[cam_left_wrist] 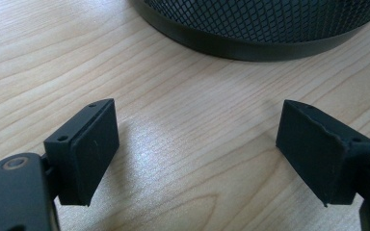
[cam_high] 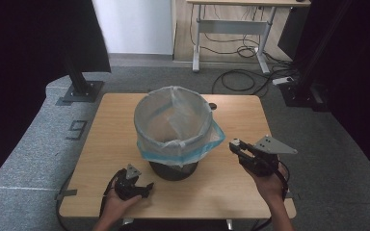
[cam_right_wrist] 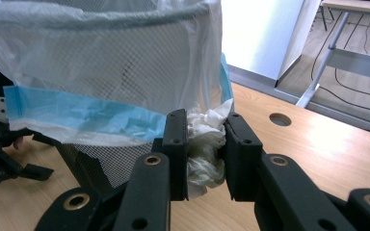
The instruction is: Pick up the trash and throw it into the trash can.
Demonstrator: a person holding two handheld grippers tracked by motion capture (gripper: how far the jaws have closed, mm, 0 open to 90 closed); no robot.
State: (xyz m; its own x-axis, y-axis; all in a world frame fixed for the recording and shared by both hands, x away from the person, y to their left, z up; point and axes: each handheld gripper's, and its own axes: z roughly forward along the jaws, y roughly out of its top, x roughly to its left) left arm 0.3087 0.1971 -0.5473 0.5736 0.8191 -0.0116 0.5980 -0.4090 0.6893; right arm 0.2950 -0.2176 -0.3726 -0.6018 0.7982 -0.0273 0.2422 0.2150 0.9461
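Observation:
A black mesh waste bin (cam_high: 173, 120) lined with a white and blue plastic bag (cam_high: 183, 147) stands in the middle of the wooden table (cam_high: 106, 130). To the bin's right, held above the table, my right gripper (cam_high: 234, 146) is shut on a crumpled white tissue (cam_right_wrist: 204, 144), close to the bag's blue hem (cam_right_wrist: 77, 115). My left gripper (cam_high: 144, 186) rests low on the table at the bin's front left, jaws open and empty. In the left gripper view its pads (cam_left_wrist: 91, 144) stand wide apart over bare wood, facing the bin's base (cam_left_wrist: 250, 43).
A round cable hole (cam_right_wrist: 280, 119) lies in the table behind the bin. On the floor beyond the table are a desk frame (cam_high: 231, 33), loose cables (cam_high: 241, 77) and black stand feet (cam_high: 82, 91) at left and right.

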